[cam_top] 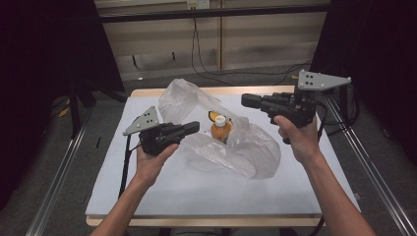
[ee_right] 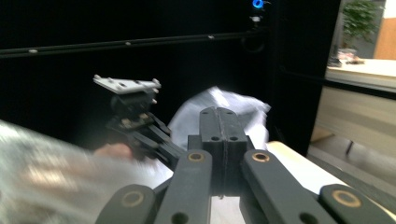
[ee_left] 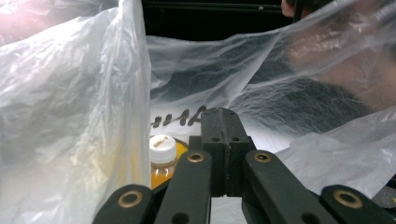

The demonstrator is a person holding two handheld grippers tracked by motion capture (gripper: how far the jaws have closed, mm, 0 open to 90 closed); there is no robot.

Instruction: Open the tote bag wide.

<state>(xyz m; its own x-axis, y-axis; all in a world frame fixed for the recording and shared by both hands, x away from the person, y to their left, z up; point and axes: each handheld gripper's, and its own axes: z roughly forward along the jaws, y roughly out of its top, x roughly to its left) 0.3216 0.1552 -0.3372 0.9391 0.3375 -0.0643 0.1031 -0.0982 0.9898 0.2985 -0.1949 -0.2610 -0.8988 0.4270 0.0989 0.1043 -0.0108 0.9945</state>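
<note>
Dark curtains [cam_top: 44, 73] flank a pale wall [cam_top: 255, 39], possibly panelled; grey floor [cam_top: 59, 147].

Thin crinkled translucent plastic bag [cam_top: 246, 147], matt white tabletop [cam_top: 196, 191], seemingly glossy plastic bottle [cam_top: 221, 130].

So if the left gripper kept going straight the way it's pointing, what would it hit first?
Probably the clear crinkled plastic bag around the orange white-capped bottle; the left gripper points past the bottle, though depth is unclear.
</note>
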